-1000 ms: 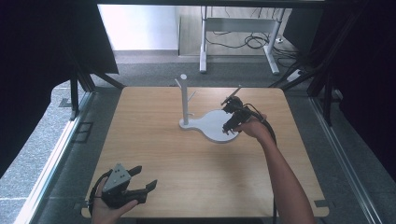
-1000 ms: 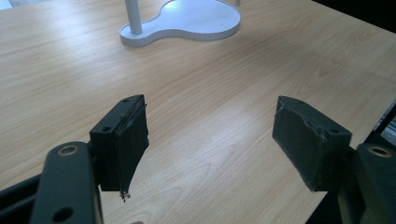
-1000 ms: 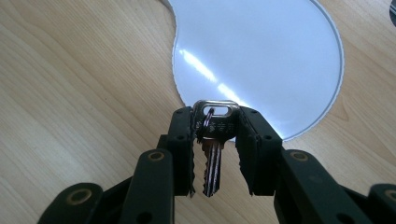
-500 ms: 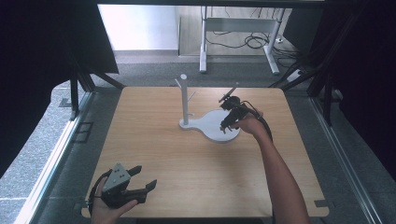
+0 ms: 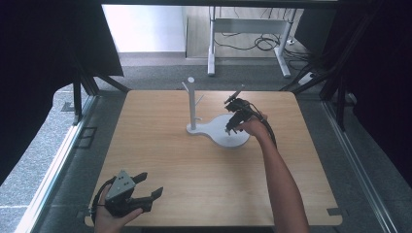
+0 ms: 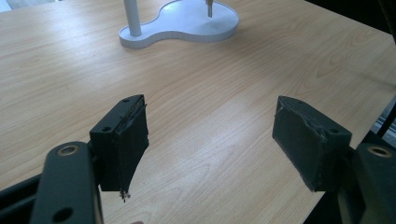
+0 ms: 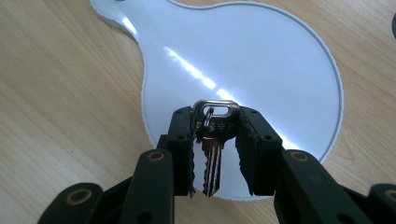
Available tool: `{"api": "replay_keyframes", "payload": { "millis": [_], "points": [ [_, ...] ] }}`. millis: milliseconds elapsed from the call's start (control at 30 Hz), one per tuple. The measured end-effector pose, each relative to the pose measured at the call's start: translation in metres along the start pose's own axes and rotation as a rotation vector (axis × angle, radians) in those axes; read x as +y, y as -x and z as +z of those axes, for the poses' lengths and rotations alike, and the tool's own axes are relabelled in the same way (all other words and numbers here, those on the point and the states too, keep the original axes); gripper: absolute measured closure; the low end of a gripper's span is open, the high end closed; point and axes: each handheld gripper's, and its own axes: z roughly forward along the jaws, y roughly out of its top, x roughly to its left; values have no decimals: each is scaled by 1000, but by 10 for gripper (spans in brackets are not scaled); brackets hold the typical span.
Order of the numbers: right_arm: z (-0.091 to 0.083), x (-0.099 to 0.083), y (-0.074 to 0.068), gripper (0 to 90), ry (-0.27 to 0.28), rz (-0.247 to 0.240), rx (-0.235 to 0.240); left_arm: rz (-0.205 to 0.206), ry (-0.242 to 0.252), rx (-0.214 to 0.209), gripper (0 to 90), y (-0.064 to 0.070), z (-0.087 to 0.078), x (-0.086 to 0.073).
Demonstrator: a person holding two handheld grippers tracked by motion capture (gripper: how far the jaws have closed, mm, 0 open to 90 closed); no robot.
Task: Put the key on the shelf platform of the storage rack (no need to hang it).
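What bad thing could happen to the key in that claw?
1. The right claw pinches the key only by its thin head, so it might slip and fall onto the white tray.
2. The stand's post with its pegs rises close beside that claw; a careless swing could knock it.
3. The left claw is open and far off near the table edge, so it probably couldn't catch anything.

We see our right gripper [image 7: 215, 140] clamped on a silver key [image 7: 213, 140], above the white tray [image 7: 261, 70], wooden table [image 7: 56, 102] around
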Motion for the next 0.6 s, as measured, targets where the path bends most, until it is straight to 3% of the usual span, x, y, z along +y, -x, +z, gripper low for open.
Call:
{"api": "replay_keyframes", "payload": {
  "millis": [600],
  "points": [
    [29,-6,9,677,-4,46,-16,2,-8,-5,270,1,3,-1]
  ]
}}
